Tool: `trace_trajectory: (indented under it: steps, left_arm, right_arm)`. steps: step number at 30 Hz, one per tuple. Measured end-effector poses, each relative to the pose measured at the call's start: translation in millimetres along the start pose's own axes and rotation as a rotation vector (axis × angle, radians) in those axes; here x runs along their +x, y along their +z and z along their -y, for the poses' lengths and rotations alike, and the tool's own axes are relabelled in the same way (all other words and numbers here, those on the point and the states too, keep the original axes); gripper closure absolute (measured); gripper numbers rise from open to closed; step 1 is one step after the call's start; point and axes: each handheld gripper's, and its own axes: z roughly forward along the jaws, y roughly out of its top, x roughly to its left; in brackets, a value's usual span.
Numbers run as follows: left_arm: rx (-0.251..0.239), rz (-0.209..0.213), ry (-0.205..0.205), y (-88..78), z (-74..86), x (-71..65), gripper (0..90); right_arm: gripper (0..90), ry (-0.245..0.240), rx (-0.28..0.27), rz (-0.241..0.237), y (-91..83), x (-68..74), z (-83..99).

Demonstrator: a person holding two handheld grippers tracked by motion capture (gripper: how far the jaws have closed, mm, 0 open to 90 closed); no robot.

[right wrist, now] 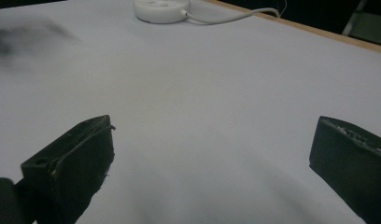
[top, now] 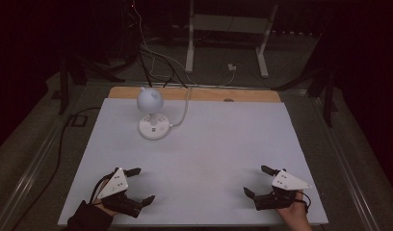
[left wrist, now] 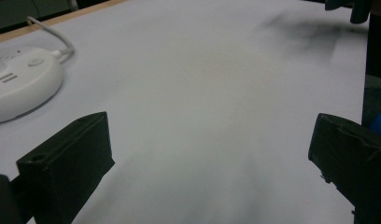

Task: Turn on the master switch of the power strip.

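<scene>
White desk lamp [top: 151, 114] is seen at the table's [top: 209, 159] far left, well apart from the left gripper [top: 137, 185] and right gripper [top: 258, 180], both held wide-jawed and empty; a forward reach is judged next

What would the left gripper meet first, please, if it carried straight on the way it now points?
Probably nothing on the table: the left gripper, jaws open, points across the bare white table top. The lamp lies left of that line, and the right gripper looks off to its right, though depth is unclear.
</scene>
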Motion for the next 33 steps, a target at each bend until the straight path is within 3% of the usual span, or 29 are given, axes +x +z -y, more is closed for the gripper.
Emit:
trace_trajectory:
  steps: [23, 33]
  left_arm:
    - [0.033, 0.004, 0.012, 2.2, -1.2, -2.4, 0.2]
    - [0.046, 0.029, 0.013, 4.8, -4.7, -3.8, 0.2]
  right_arm:
    - [0.0, -0.003, -0.016, -0.002, -0.5, 2.6, -2.5]
    - [0.0, 0.004, -0.023, -0.006, -0.3, 5.4, -4.8]
